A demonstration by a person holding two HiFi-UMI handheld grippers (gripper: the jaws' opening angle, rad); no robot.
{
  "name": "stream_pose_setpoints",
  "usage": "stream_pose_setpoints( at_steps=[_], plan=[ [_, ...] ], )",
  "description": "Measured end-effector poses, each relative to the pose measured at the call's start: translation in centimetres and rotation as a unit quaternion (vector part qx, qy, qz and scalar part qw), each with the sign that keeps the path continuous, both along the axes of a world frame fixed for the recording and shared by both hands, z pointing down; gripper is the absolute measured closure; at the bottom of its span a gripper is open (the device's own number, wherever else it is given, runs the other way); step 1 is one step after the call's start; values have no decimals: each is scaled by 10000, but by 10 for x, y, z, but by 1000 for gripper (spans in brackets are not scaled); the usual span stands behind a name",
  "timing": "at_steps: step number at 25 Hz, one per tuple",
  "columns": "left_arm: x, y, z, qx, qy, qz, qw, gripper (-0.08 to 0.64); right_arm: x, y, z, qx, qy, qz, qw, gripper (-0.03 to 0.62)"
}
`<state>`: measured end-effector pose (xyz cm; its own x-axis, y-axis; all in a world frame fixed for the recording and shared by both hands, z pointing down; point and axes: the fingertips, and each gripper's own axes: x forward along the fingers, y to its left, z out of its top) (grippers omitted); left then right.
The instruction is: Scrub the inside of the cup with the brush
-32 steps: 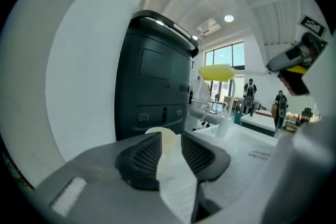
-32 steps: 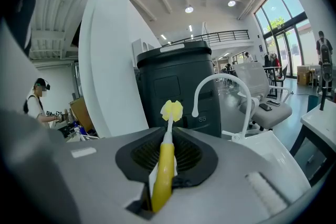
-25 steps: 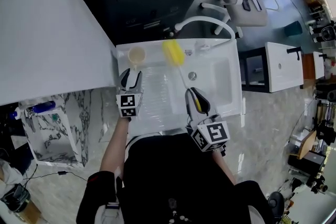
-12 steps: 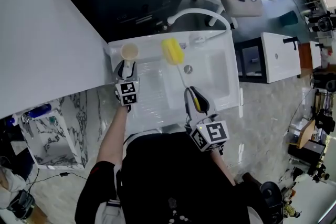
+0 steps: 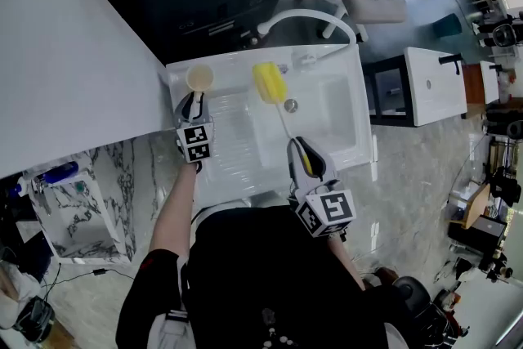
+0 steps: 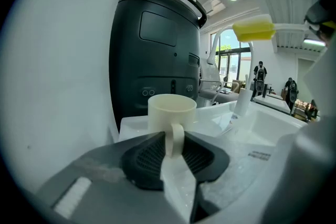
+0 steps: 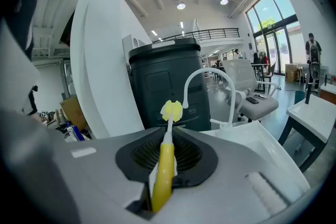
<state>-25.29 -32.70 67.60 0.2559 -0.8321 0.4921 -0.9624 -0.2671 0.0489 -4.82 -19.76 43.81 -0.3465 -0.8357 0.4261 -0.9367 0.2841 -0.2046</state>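
Brush (image 7: 165, 160) points away from the body, yellow head over sink (image 5: 327, 106), handle pinched by right gripper (image 7: 168, 136). Cup (image 5: 199, 78) upright; left gripper (image 5: 194, 100) jaws just been closing, pinching its handle. Faucet (image 5: 310, 19) beyond.

I'm looking steeply down on the sink (image 5: 339, 114) from head height; both gripper views sit low, facing the black bin (image 6: 157, 50), sharing the brush (image 7: 164, 165).
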Motion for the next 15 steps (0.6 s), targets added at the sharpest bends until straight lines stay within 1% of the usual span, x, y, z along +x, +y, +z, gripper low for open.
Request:
stream_pose_setpoints(
  at_steps=[1, 2, 7, 12, 15],
  plan=[
    [-1, 2, -1, 23, 19, -4, 10000, 498, 1, 0, 0, 0, 1, 2, 10000, 551],
    [-2, 3, -2, 44, 29, -5, 10000, 506, 1, 1, 0, 1, -3, 3, 10000, 551],
    [-3, 11, -12, 235, -60, 82, 9997, 509, 2, 0, -3, 47, -24, -43, 10000, 551],
    [-3, 16, -26, 362, 2, 155, 9992, 509, 0, 2, -5, 79, -44, -131, 9999, 551],
    [-4, 22, -29, 350, 22, 170, 9992, 509, 0, 3, -4, 90, -52, -194, 9998, 551]
  ],
)
